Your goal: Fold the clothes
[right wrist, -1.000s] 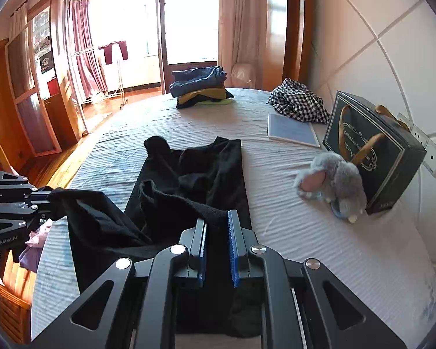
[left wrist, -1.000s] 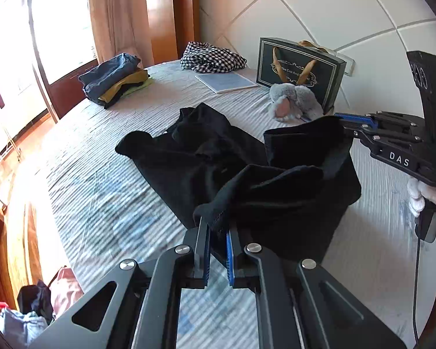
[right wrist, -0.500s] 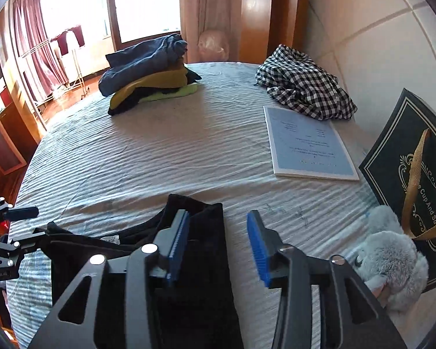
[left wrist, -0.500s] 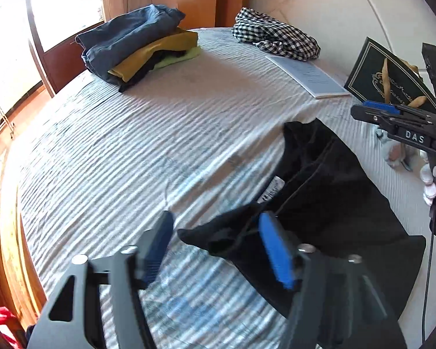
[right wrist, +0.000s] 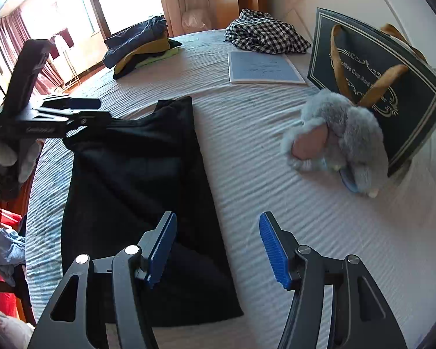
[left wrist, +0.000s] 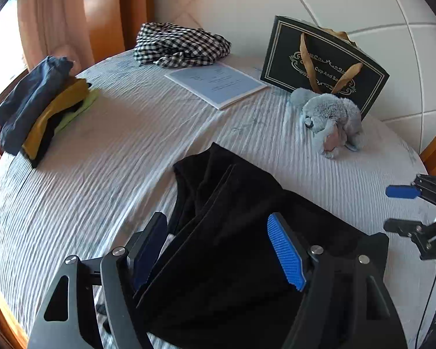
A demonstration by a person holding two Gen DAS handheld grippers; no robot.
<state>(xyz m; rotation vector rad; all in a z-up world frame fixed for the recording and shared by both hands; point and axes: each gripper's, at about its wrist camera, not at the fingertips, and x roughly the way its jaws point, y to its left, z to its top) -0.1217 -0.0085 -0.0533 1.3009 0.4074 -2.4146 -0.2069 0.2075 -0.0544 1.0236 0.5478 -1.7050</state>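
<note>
A bright bedroom with orange curtains and a padded white headboard frames a round bed (right wrist: 247,151) covered in ribbed pale-grey sheeting. The black soft-knit garment (right wrist: 136,180) lies on the near side of the bed, folded lengthwise into a long panel with layered edges showing at its far end. The left gripper (left wrist: 218,250) hovers just above the cloth, jaws spread wide with nothing between them; the right gripper (right wrist: 218,247) is likewise parted, over the garment's right edge and bare sheet. The fabric looks light, limp and slightly clingy — it should crease readily but sag wherever unsupported, so pinching both layers at the two corners of one short end seems the surest hold. A stack of folded clothes (left wrist: 40,107) sits well apart, near the far edge.
</note>
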